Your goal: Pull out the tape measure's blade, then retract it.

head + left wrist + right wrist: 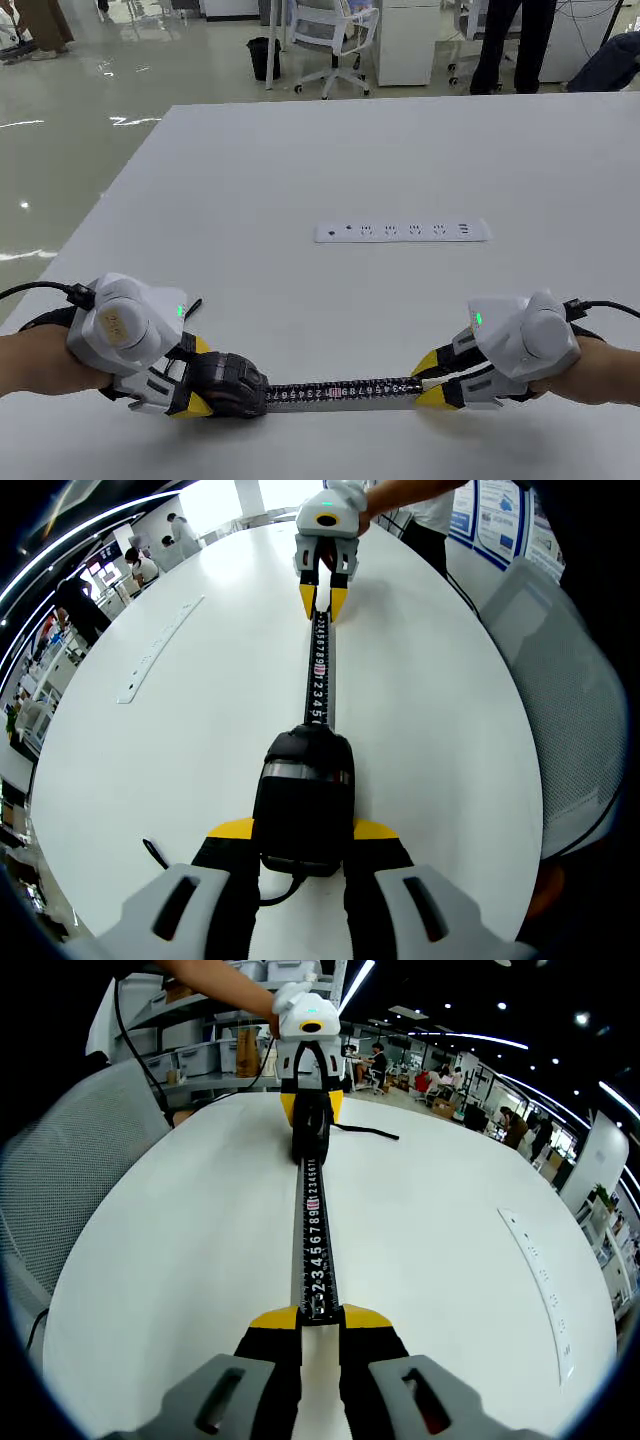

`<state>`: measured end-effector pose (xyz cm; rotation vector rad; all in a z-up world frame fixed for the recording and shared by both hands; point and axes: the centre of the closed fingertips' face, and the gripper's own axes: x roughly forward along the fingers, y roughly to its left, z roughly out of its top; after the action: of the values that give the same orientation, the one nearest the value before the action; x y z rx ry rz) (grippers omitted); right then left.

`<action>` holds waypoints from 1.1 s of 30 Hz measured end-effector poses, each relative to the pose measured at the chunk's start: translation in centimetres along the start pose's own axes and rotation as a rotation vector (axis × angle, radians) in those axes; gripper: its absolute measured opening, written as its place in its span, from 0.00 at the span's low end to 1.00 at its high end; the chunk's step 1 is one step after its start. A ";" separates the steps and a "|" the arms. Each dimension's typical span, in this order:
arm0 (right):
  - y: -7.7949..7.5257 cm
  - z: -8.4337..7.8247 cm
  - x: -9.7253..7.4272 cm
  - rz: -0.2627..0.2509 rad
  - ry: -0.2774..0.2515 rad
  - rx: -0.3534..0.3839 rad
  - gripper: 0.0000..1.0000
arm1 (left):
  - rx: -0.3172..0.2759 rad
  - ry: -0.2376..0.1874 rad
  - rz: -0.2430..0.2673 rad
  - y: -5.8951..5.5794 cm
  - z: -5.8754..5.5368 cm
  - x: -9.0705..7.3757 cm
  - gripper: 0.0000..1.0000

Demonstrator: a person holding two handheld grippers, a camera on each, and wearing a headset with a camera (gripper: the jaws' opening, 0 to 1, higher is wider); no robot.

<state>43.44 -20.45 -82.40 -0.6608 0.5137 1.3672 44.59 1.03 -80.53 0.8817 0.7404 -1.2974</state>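
Jaws closed, our left gripper [303, 830] grips the hard tape measure [303, 795]; right gripper [320, 1317] pinches its thin, springy blade [314, 1230] end.

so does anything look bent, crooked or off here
Nothing stands out. The blade runs straight and flat from the case in the left gripper to the right gripper pinching its tip; the power strip lies flat on the table.

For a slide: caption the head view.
Left hand-held gripper clamps the tape measure; right hand-held gripper holds its blade drawn out.
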 end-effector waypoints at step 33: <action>0.0 -1.1 -1.3 -0.007 0.010 -0.002 0.12 | 0.003 0.008 -0.001 0.0 0.0 0.0 0.27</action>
<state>43.30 -22.14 -82.34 -0.6708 0.5172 1.3588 44.61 1.07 -80.52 0.8894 0.7454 -1.2965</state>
